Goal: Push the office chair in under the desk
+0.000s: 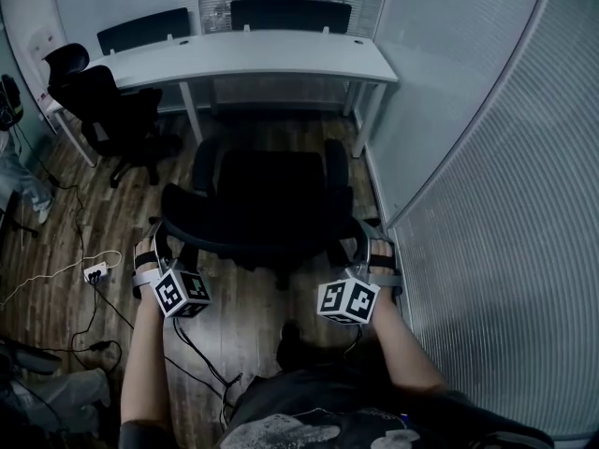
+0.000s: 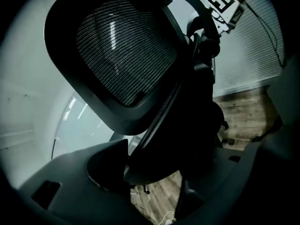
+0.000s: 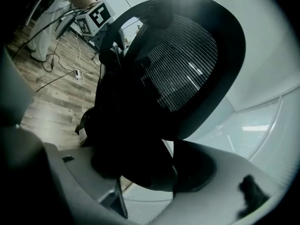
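Note:
A black mesh-backed office chair (image 1: 267,195) stands on the wooden floor, facing the white desk (image 1: 281,54) with its seat short of the desk's front edge. My left gripper (image 1: 157,243) is at the left edge of the backrest (image 2: 126,55). Its jaws stand wide, with the backrest's rim between them and floor showing beside it. My right gripper (image 1: 370,249) is at the right edge of the backrest (image 3: 187,64), and the dark rim fills the space between its pads. Each gripper view shows the other gripper's marker cube across the backrest.
A second black chair (image 1: 108,110) stands at the left by the desk's end. Two more chair backs (image 1: 290,12) rise behind the desk. A ribbed partition wall (image 1: 487,176) runs close along the right. Cables and a power strip (image 1: 94,271) lie on the floor at the left.

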Tool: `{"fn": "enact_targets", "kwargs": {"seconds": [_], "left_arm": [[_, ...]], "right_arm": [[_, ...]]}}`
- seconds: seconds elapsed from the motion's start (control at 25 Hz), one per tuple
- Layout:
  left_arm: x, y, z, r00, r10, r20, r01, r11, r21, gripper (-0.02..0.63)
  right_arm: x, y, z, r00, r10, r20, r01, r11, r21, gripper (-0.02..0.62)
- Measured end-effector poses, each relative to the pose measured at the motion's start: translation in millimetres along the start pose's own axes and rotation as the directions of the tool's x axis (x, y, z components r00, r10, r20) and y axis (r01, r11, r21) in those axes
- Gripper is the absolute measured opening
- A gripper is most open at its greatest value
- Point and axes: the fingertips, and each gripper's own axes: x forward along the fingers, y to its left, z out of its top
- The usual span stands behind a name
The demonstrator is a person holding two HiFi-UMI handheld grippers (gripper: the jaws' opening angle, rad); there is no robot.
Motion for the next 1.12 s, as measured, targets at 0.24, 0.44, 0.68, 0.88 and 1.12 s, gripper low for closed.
{"fn": "enact_targets", "kwargs": {"seconds": [0.24,0.44,0.68,0.88,1.12], "left_arm": [[6.4,-1.1,6.8,0.998,-0.063,-0.009,0.064,0.998,0.023,0.285],[13.3,-7.1,14.8,0.994,-0.109,0.012,0.109,0.994,0.009,0.285],[42.0,2.4,20.6,0.994,-0.111,0.017,0.111,0.994,-0.003,0.285],[74.0,11.9,24.1,0.993,-0.119,0.010,0.119,0.993,-0.002,0.285],[120.0,25.4,34.0,0.992,-0.125,-0.014,0.125,0.992,-0.007,0.285]], "right_arm": [[5.7,-4.5,-5.1,0.998,0.050,-0.025,-0.050,0.999,0.002,0.275],[14.4,-8.3,-13.4,0.998,0.061,-0.013,-0.061,0.998,0.007,0.275],[47.7,-18.0,-13.9,0.996,0.077,-0.043,-0.077,0.997,0.011,0.275],[81.1,-26.6,-13.4,0.995,0.085,-0.062,-0.084,0.996,0.017,0.275],[129.0,-44.8,-15.0,0.994,0.090,-0.058,-0.089,0.996,0.019,0.275]]}}
